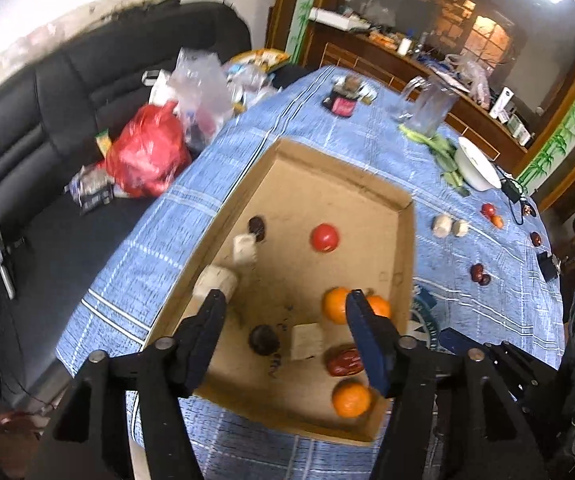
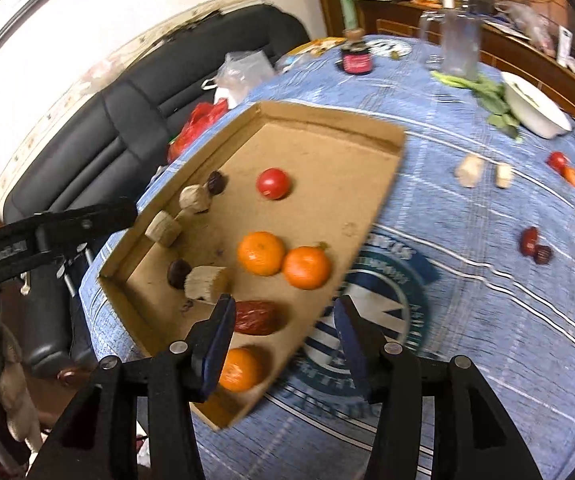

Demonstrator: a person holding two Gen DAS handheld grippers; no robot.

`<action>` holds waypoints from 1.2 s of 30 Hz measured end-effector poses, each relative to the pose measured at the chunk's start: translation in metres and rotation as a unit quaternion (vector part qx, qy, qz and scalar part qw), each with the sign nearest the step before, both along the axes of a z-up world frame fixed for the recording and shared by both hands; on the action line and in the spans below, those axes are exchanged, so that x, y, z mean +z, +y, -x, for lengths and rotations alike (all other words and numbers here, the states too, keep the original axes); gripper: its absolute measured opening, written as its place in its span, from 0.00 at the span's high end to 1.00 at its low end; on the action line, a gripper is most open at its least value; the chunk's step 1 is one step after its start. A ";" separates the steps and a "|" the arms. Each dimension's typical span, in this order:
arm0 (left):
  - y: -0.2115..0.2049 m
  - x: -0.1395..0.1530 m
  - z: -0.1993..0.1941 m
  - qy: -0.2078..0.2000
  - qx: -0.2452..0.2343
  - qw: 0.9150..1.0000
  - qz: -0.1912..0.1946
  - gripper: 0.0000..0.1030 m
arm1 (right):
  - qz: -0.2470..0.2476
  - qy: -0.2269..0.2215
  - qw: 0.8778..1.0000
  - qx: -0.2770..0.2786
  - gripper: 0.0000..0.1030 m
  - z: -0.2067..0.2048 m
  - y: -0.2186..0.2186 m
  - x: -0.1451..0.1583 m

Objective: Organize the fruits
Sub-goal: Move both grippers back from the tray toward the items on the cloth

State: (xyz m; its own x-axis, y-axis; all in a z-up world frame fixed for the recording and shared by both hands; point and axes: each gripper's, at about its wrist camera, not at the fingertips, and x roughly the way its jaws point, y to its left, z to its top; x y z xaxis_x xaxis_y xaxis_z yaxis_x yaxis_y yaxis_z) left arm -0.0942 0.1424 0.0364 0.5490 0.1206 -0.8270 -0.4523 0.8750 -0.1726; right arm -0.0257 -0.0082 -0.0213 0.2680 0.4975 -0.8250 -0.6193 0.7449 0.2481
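The left gripper (image 1: pixel 283 300) is seen spread wide over the box (image 1: pixel 407 240), with nothing held between its jaws; no contact with the fruit under it can be made out. The right gripper (image 2: pixel 283 308) is likewise spread wide and empty, held above the near edge of the box (image 2: pixel 391 176).

Inside the box, a tomato (image 2: pixel 273 183), three oranges (image 2: pixel 261 253), a red date (image 2: pixel 255 317), dark fruits and pale chunks are seen. The third orange (image 2: pixel 239 369) lies at the box's near corner.

Outside the box, two pale chunks (image 1: pixel 449 226), two dates (image 1: pixel 480 274) and a small tomato (image 1: pixel 487 209) are seen on the cloth (image 1: pixel 247 140). A red bag (image 1: pixel 147 152) beside the box is shown fully in the left view only; the printed emblem (image 2: pixel 387 300) on the cloth is shown clearly in the right view only.
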 end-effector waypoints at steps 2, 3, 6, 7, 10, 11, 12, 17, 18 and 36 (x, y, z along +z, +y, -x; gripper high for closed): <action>-0.010 0.009 0.000 -0.004 -0.001 1.000 -0.014 0.38 | -0.001 -0.004 1.000 -0.011 0.45 -0.001 -0.010 0.003; -0.016 0.013 0.000 -0.006 -0.001 1.000 -0.019 0.36 | -0.003 -0.006 1.000 -0.019 0.44 -0.001 -0.018 0.006; -0.030 0.022 -0.001 -0.011 -0.006 1.000 -0.028 0.34 | -0.011 -0.010 0.999 -0.034 0.44 -0.001 -0.033 0.012; -0.038 0.025 -0.002 -0.013 -0.010 0.999 -0.032 0.34 | -0.014 -0.012 0.999 -0.040 0.44 -0.001 -0.040 0.014; -0.053 0.031 -0.002 -0.017 -0.022 0.999 -0.032 0.34 | -0.022 -0.014 0.998 -0.053 0.43 -0.001 -0.056 0.018; -0.059 0.032 -0.003 -0.019 -0.027 0.999 -0.031 0.34 | -0.022 -0.015 0.998 -0.057 0.43 -0.002 -0.059 0.018; -0.065 0.033 -0.003 -0.020 -0.032 0.999 -0.031 0.34 | -0.022 -0.015 0.998 -0.063 0.42 -0.002 -0.065 0.018; -0.089 0.032 -0.006 -0.027 -0.045 0.998 -0.032 0.34 | -0.018 -0.010 0.997 -0.078 0.42 -0.004 -0.080 0.016; -0.092 0.032 -0.007 -0.026 -0.046 0.998 -0.030 0.34 | -0.017 -0.010 0.997 -0.079 0.42 -0.004 -0.083 0.015; -0.131 0.032 -0.015 -0.017 -0.038 0.998 -0.041 0.34 | -0.017 0.003 0.996 -0.088 0.39 -0.015 -0.125 0.005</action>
State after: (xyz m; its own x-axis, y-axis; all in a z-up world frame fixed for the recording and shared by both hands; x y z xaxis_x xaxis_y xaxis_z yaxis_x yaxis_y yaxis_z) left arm -0.0795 0.0111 0.0687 0.5873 0.1446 -0.7963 -0.3797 0.9181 -0.1133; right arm -0.0109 -0.1329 -0.0161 0.3484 0.4709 -0.8105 -0.4784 0.8329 0.2782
